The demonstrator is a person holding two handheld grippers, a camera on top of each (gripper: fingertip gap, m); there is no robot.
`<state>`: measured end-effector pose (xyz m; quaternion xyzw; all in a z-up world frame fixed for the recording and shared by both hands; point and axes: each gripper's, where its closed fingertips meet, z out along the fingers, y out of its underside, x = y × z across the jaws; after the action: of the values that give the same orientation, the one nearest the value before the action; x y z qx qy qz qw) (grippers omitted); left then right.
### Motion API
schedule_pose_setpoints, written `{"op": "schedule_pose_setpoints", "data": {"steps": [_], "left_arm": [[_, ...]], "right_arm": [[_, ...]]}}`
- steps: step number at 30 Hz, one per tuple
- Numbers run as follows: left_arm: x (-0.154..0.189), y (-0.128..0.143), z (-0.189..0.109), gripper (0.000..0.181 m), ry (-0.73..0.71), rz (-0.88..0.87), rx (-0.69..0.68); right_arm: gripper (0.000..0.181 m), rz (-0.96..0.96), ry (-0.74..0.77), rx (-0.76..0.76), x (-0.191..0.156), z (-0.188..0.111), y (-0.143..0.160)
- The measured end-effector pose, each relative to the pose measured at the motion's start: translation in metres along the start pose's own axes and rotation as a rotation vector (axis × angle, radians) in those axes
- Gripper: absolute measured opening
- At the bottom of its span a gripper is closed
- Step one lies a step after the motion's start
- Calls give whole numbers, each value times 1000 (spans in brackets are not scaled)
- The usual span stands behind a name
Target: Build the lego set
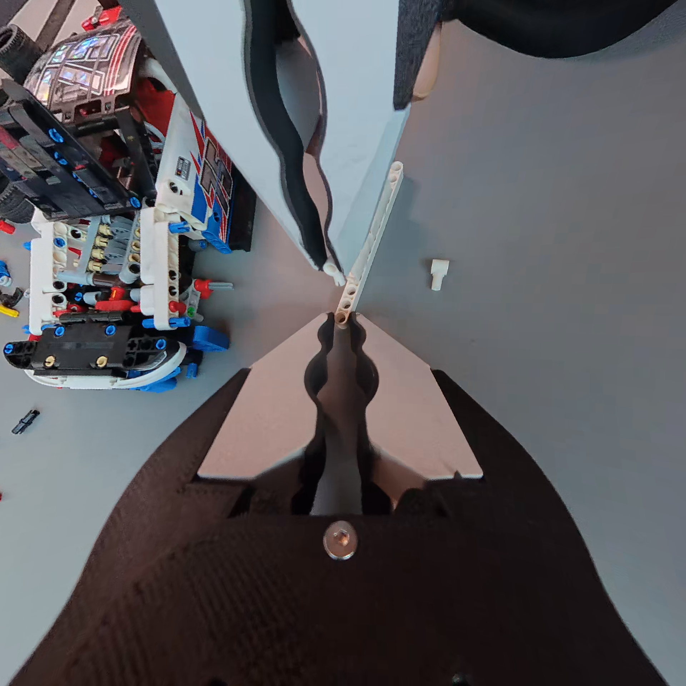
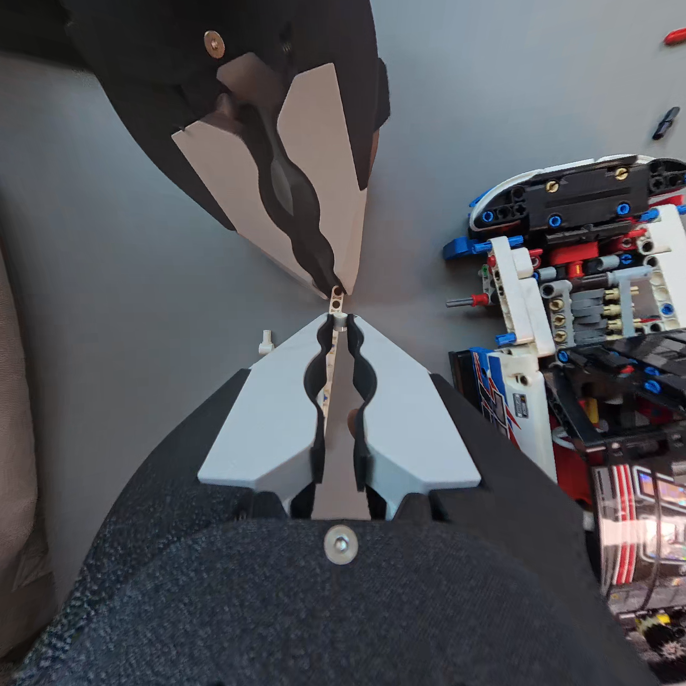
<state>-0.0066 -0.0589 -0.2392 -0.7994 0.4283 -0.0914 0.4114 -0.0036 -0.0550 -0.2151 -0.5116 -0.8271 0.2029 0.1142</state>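
Note:
My left gripper (image 1: 341, 315) is shut on the near end of a long white holed beam (image 1: 375, 230), which points away from me above the grey table. My right gripper (image 2: 339, 319) is shut on a small white pin (image 2: 339, 322). It comes in from the top of the left wrist view (image 1: 330, 265), with the pin (image 1: 335, 274) against the beam's side, a few holes from my left gripper's tips. In the right wrist view the beam (image 2: 336, 302) runs from the left gripper (image 2: 336, 287) down between my right fingers. The part-built lego car (image 1: 111, 260) lies beside them (image 2: 575, 297).
A loose white connector (image 1: 439, 274) lies on the table near the beam's far side (image 2: 265, 342). A black pin (image 1: 25, 421) (image 2: 666, 126) and a red piece (image 2: 675, 36) lie beyond the car. Small loose parts (image 1: 7, 312) sit at the left edge. My two grippers' fingertips are within a few centimetres of each other. From either gripper's tips it is about 5 cm to the loose white connector (image 1: 439, 274). The right camera catches it too, in the right wrist view (image 2: 266, 340).

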Motion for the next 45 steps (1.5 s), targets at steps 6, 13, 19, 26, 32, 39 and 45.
{"op": "schedule_pose_setpoints", "data": {"steps": [6,13,19,26,32,39,45], "left_arm": [[0,1,-1,6,-17,-55,-25],[3,1,-1,6,-23,-93,-27],[8,2,-5,10,38,-63,-2],[9,0,-5,17,75,-82,39],[12,-2,-5,10,76,-42,47],[10,-2,-6,12,98,-100,47],[4,1,-5,22,104,-201,36]], "right_arm": [[5,-12,32,-151,-1,10,3],[6,8,57,-212,-1,11,5],[6,-17,94,-222,-1,11,8],[6,-128,132,-218,-6,10,9],[5,-202,118,-235,-13,9,6],[6,-263,141,-259,-12,9,11],[6,-283,162,-290,-12,9,12]]}}
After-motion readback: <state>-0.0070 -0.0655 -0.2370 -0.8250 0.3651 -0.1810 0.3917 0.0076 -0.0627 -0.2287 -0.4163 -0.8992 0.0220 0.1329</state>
